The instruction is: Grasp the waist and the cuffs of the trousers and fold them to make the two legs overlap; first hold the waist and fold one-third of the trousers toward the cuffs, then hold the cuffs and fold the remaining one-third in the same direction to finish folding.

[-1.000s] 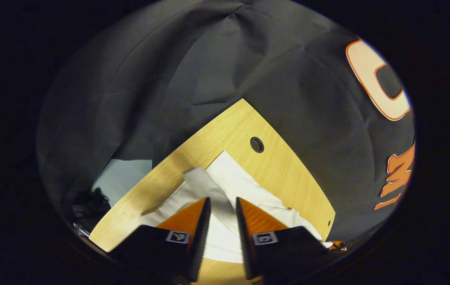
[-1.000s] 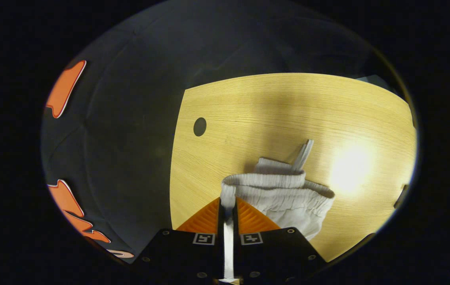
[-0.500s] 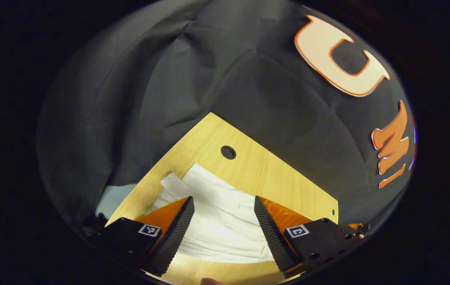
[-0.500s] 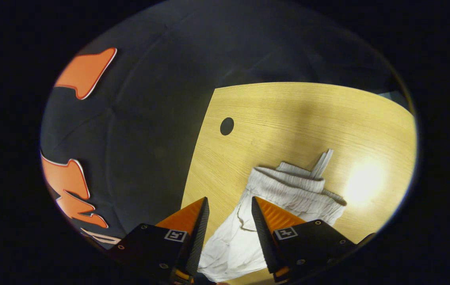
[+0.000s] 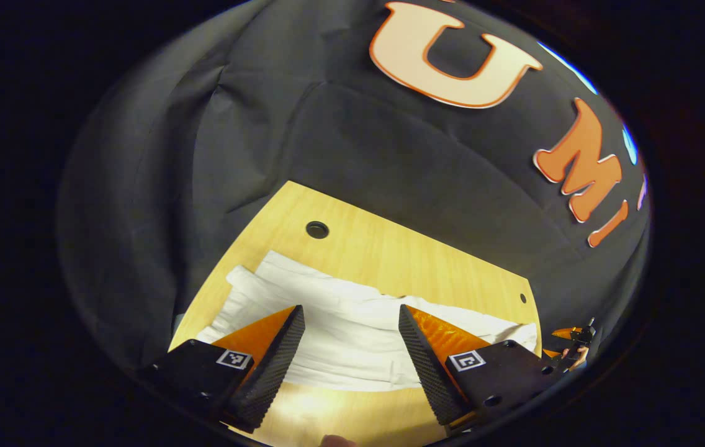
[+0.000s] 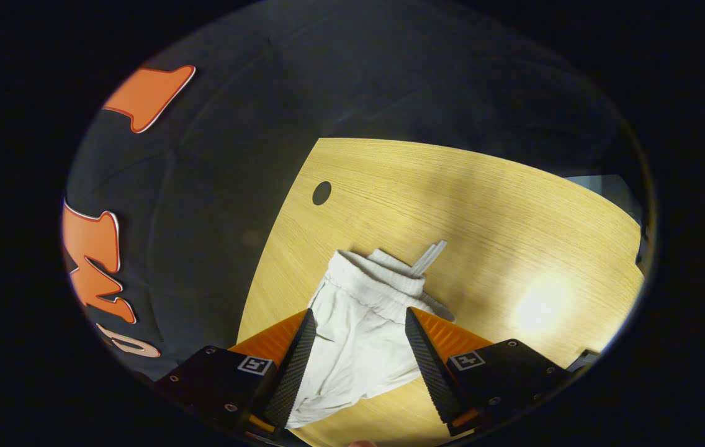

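White trousers lie flat on the wooden table, one leg laid over the other, the cuffs toward the left of the left gripper view. My left gripper hovers open above the legs, with cloth showing between its fingers but not held. In the right gripper view the elastic waist with its drawstring rests on the table. My right gripper is open just above the waist end, holding nothing.
A round cable hole sits in the table near the far edge, seen too as the hole in the right gripper view. The black cloth wall hangs close behind the table. A bright glare spot lies right of the waist.
Both grippers have let go of the trousers and opened: left off the cuffs, right off the waist. Both have drawn back and up. The trousers now lie flat.
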The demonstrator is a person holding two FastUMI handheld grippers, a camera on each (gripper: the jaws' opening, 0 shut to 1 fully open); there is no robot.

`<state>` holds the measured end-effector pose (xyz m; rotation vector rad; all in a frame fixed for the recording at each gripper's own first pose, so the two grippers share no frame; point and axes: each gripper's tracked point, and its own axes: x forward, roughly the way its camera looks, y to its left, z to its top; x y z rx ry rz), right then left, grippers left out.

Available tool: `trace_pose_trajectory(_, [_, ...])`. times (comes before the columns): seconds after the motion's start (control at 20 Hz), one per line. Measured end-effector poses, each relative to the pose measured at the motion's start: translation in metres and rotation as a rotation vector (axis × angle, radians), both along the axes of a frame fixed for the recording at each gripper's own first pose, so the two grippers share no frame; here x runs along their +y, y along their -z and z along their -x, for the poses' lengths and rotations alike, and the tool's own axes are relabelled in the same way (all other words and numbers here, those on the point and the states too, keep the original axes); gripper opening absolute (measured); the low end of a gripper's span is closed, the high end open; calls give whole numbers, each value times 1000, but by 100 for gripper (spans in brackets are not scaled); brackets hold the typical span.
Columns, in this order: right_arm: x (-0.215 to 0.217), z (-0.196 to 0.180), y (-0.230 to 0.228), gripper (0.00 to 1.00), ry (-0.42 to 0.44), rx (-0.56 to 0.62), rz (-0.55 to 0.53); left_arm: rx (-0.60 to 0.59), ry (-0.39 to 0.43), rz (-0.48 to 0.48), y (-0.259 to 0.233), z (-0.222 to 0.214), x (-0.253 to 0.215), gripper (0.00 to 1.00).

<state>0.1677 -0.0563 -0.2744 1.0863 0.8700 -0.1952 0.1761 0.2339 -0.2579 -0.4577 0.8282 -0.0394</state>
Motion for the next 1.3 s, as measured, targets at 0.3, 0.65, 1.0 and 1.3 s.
trace_pose_trajectory(0.3, [0,15,24,92,-45,31,27,-80,98,-124,-22,27,-43,96])
trace_pose_trajectory(0.65, [20,36,60,97,-30,55,-69,-123,77,-42,-42,63,-90,99])
trace_pose_trajectory(1.0, [22,9,69,96,61,-29,-150,-117,25,12,-37,101,-111,99])
trace_pose_trajectory(1.3, [3,13,73,91,140,-113,-202,-88,-1,-5,-34,127,-120,96])
